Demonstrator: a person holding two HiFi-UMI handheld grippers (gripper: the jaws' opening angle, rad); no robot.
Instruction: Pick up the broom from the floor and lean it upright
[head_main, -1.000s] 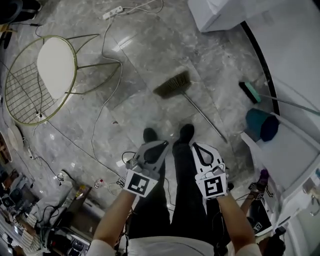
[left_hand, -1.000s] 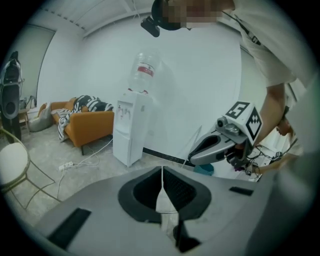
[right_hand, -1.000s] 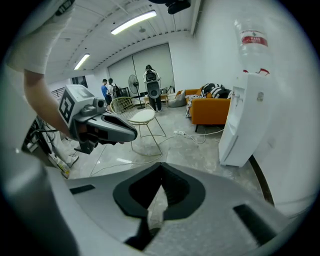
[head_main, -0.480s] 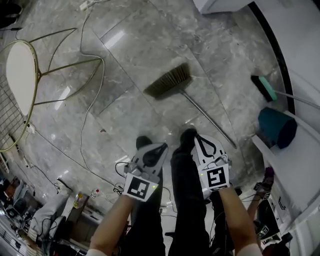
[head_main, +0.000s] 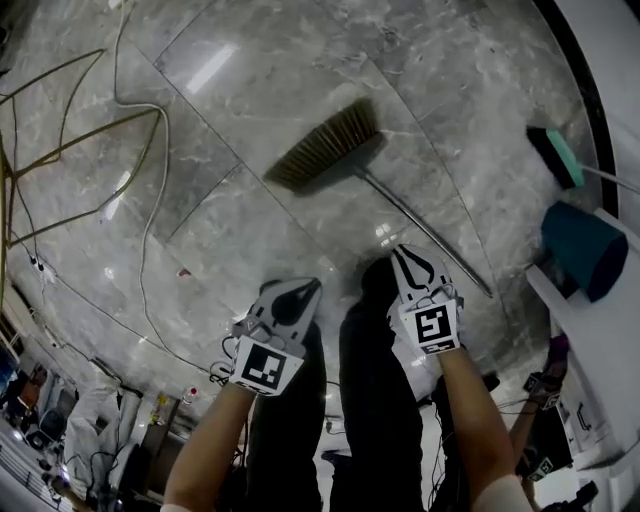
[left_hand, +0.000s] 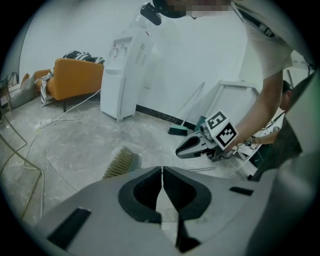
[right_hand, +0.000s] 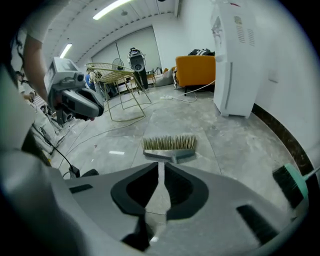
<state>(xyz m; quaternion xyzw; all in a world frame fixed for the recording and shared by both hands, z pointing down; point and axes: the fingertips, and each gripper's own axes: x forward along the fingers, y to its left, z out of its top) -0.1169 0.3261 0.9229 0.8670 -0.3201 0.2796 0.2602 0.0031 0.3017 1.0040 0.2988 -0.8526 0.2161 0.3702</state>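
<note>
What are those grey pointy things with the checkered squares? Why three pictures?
A person holds a grabbing tool in each hand: the left hand-held gripper and the right hand-held gripper. The head view comes from a camera on the person's head, looking down past their legs. The other two pictures come from small cameras riding on each tool. A broom lies flat on the grey floor. Nothing is held yet: the left jaws are shut, and the right jaws have just been opening a little, with nothing between them.
</note>
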